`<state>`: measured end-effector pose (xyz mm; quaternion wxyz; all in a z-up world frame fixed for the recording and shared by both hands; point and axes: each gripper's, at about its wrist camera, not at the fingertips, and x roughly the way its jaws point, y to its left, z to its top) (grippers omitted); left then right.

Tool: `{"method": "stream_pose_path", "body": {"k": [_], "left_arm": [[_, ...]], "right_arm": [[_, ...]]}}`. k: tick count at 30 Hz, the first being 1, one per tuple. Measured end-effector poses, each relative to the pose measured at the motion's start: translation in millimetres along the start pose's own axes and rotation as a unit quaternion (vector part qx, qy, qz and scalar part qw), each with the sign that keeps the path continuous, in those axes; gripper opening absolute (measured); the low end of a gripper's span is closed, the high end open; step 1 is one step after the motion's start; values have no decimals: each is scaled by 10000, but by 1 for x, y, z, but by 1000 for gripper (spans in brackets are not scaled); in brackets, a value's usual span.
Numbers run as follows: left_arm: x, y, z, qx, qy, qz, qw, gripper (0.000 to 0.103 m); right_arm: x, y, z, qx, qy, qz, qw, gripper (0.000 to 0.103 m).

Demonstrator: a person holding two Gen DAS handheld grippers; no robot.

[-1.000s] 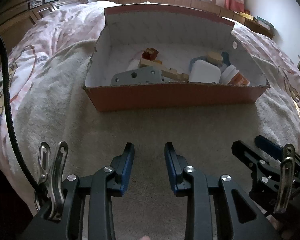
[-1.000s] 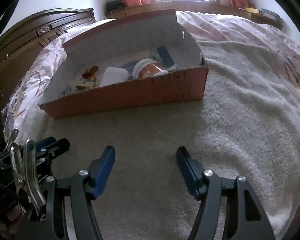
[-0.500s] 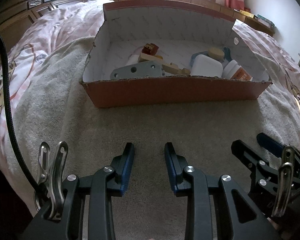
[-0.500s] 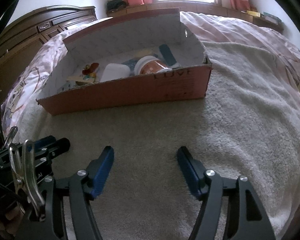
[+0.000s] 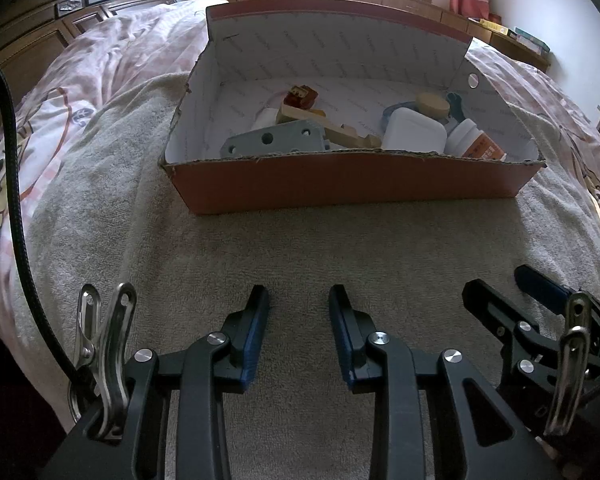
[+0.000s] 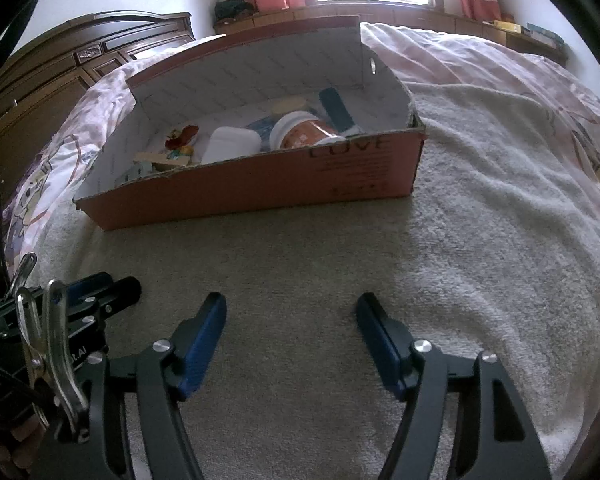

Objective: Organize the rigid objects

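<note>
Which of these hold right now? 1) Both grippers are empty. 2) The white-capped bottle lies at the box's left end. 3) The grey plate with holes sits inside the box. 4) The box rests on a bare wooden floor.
1) True: the left gripper and the right gripper hold nothing.
2) False: the white-capped bottle lies at the right end of the box.
3) True: the grey plate leans by the near wall.
4) False: it rests on a beige towel on a bed.
</note>
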<state>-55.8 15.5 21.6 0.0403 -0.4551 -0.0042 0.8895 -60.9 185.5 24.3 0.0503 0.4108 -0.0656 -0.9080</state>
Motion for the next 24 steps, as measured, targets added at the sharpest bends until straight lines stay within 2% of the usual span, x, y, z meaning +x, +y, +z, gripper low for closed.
{"method": "stream_pose_path", "body": {"k": [24], "left_arm": [[2, 3, 1, -4, 22, 12, 10000, 32]], "right_arm": [[0, 0, 0, -1, 0, 4, 10000, 72]]}}
